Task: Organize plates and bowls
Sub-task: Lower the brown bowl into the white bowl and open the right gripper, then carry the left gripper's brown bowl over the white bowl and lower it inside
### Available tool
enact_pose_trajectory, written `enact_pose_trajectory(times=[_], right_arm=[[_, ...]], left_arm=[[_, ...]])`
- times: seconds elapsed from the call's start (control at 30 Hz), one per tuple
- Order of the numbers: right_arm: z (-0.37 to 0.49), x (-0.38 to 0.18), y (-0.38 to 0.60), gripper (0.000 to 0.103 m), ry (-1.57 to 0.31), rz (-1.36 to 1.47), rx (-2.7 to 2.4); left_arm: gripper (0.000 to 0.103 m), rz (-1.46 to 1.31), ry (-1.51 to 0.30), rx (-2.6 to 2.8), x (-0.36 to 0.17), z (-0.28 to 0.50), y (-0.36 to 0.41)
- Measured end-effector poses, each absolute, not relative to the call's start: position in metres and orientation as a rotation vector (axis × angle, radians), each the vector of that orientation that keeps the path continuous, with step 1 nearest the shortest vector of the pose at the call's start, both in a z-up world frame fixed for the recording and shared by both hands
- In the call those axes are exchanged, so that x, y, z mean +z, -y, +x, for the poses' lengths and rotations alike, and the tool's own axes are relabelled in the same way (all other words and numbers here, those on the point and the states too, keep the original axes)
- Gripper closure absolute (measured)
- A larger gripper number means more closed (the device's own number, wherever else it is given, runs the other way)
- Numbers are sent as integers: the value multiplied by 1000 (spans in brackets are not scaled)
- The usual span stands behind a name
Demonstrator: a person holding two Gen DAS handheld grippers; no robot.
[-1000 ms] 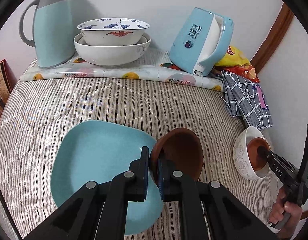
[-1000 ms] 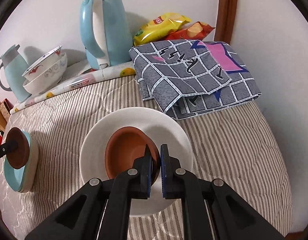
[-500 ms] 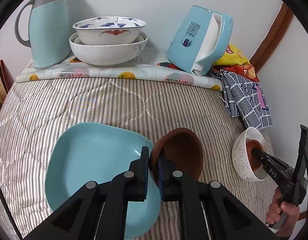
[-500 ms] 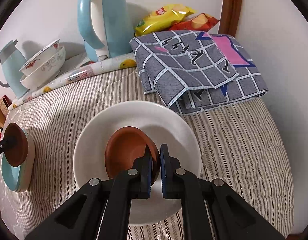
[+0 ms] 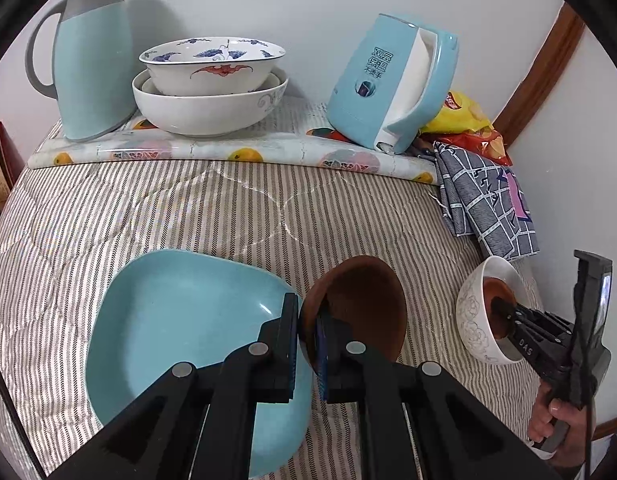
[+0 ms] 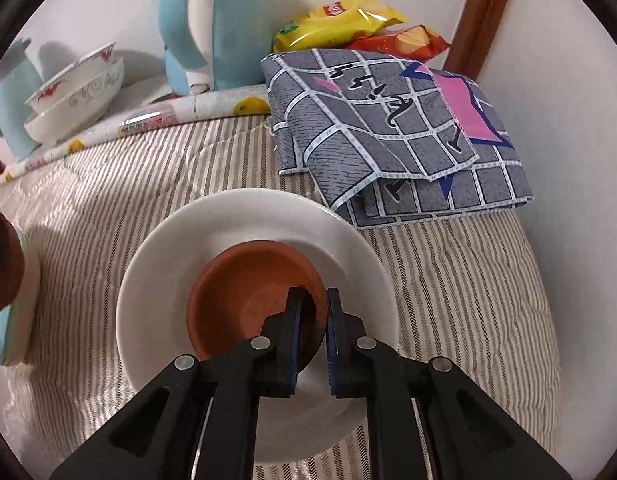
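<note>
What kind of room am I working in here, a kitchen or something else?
Probably a lived-in home room, not a proper kitchen: the dishes sit on a striped quilted cover, with a thermos jug, an electric kettle and snack bags against the wall.

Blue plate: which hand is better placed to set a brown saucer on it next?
Left. The left tongs grip a brown saucer by the rim beside the blue plate. The right tongs are opening around the other saucer, which lies in the white bowl.
</note>
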State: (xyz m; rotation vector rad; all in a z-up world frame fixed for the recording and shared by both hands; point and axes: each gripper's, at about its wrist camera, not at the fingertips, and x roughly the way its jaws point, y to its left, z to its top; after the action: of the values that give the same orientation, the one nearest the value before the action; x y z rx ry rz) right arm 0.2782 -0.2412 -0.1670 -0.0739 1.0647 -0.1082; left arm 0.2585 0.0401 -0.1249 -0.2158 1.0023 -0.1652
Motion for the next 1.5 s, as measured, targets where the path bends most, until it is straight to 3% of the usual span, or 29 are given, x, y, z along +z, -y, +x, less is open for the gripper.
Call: enact_pose_trajectory(times=[0.5,0.73,1.5], right_arm=[[279,-173,229,83,-1095,-160,-107],[269,-160,229,60,-1042,-152,-104],[151,-93,269,59,-873,-10,-99]], left_arm=[[95,-205,-978,-161,-111,247,-43],[95,-200,-961,-166,-100,237,-41],[95,-149,-924,-233,-68,194,34]])
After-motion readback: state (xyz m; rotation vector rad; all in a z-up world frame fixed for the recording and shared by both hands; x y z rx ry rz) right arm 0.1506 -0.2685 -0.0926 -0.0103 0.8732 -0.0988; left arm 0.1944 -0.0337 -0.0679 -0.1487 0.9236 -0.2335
